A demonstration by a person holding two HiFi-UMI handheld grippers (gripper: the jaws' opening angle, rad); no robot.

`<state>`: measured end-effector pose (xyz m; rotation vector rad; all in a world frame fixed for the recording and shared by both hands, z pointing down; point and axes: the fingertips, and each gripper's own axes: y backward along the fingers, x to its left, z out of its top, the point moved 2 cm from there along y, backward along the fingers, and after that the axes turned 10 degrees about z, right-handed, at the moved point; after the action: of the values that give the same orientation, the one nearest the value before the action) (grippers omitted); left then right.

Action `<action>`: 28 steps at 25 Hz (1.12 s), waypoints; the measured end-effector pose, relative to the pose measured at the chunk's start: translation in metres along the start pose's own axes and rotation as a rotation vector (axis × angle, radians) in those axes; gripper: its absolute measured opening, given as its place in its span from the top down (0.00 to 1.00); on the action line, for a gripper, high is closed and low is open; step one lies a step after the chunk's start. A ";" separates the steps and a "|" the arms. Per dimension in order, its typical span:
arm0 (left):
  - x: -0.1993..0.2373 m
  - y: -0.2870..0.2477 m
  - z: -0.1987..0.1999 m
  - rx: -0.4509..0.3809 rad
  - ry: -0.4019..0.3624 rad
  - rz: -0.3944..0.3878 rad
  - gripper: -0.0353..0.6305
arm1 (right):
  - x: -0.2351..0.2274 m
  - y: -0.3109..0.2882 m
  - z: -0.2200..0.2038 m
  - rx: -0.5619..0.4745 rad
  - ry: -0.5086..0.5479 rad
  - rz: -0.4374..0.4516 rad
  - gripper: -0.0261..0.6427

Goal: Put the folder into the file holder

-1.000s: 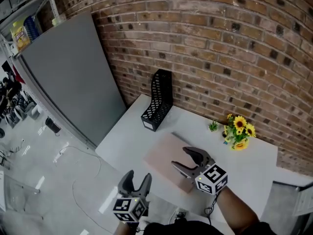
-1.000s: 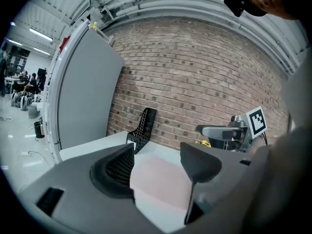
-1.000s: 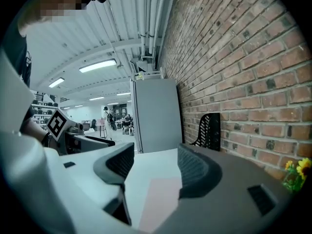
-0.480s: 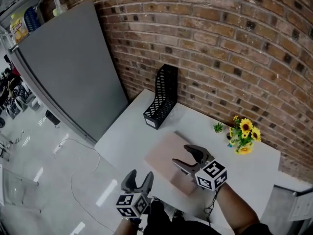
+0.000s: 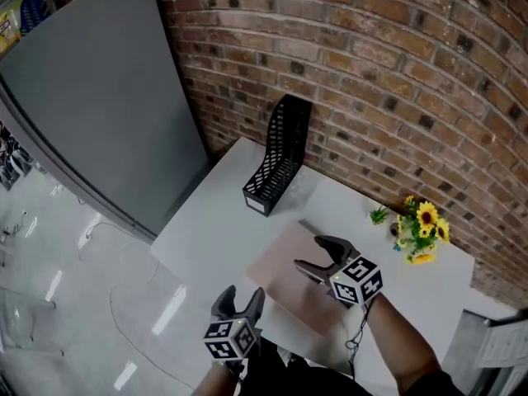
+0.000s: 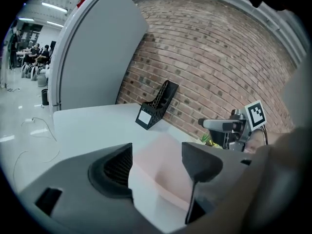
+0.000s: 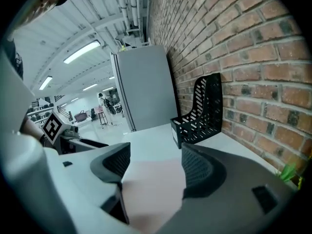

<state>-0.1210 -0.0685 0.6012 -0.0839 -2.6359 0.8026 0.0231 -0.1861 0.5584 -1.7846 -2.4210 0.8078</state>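
Folder (image 5: 285, 280), pale pink, lies flat on the white tabletop (image 5: 219, 231) in the head view, toward its near edge. The black mesh file holder (image 5: 277, 157) stands upright at the folder's 11 o'clock, well apart from it and close to the brick wall (image 5: 371, 73). A small bunch of sunflowers (image 5: 421, 225) sits at the folder's 2 o'clock. We hold the right gripper (image 5: 308, 252) over the folder's far part. The left gripper (image 5: 241, 297) hangs at the folder's 7 o'clock, off the tabletop's near edge.

In the left gripper view, we see its jaws apart and opening. The folder's near corner shows in the gap, but neither pad presses on it. The file holder stands at 12 o'clock beyond.

In the right gripper view, the jaws are also apart and opening. The folder's pink sheet shows in the gap, unclamped, with the file holder at 1 o'clock against the wall.
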 end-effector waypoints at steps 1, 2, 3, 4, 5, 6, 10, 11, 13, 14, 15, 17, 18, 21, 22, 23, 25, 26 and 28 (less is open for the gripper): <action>0.004 -0.006 -0.003 0.013 0.006 0.002 0.49 | -0.006 -0.006 -0.003 0.019 -0.008 0.000 0.45; 0.007 -0.011 -0.006 0.028 0.012 0.004 0.49 | -0.012 -0.012 -0.006 0.037 -0.016 -0.001 0.45; 0.010 -0.017 -0.008 0.044 0.018 0.007 0.49 | -0.017 -0.017 -0.009 0.054 -0.027 -0.001 0.44; 0.014 -0.022 -0.011 0.059 0.025 0.009 0.49 | -0.023 -0.023 -0.012 0.070 -0.039 -0.001 0.43; 0.016 -0.027 -0.013 0.073 0.032 0.010 0.49 | -0.029 -0.028 -0.014 0.085 -0.051 0.000 0.43; 0.019 -0.032 -0.015 0.085 0.039 0.011 0.48 | -0.034 -0.033 -0.016 0.099 -0.061 -0.001 0.42; 0.026 -0.049 -0.025 0.133 0.071 0.015 0.48 | -0.057 -0.052 -0.028 0.162 -0.091 -0.004 0.40; 0.027 -0.054 -0.027 0.146 0.078 0.015 0.48 | -0.063 -0.057 -0.031 0.179 -0.098 -0.004 0.40; 0.029 -0.061 -0.031 0.170 0.090 0.015 0.48 | -0.074 -0.066 -0.036 0.215 -0.110 0.001 0.38; 0.030 -0.063 -0.033 0.181 0.096 0.015 0.48 | -0.080 -0.070 -0.038 0.233 -0.117 0.004 0.37; 0.031 -0.066 -0.035 0.191 0.104 0.015 0.48 | -0.085 -0.075 -0.041 0.252 -0.124 0.007 0.36; 0.035 -0.072 -0.039 0.211 0.124 0.015 0.48 | -0.094 -0.084 -0.048 0.289 -0.142 0.016 0.35; 0.036 -0.075 -0.041 0.220 0.133 0.015 0.48 | -0.098 -0.089 -0.051 0.308 -0.150 0.022 0.34; 0.038 -0.083 -0.045 0.241 0.146 0.017 0.48 | -0.107 -0.101 -0.062 0.357 -0.166 0.041 0.32; 0.039 -0.085 -0.046 0.247 0.149 0.017 0.48 | -0.109 -0.104 -0.065 0.370 -0.171 0.046 0.31; 0.039 -0.087 -0.047 0.253 0.154 0.016 0.48 | -0.112 -0.108 -0.067 0.382 -0.177 0.051 0.31; 0.040 -0.091 -0.050 0.264 0.164 0.017 0.48 | -0.116 -0.114 -0.073 0.405 -0.191 0.066 0.30; 0.040 -0.093 -0.051 0.269 0.168 0.018 0.48 | -0.117 -0.117 -0.076 0.417 -0.197 0.074 0.30; 0.041 -0.096 -0.053 0.278 0.174 0.024 0.48 | -0.118 -0.121 -0.080 0.443 -0.204 0.095 0.29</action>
<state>-0.1338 -0.1136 0.7083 -0.1051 -2.3424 1.1081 -0.0173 -0.2863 0.7109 -1.7165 -2.0457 1.4634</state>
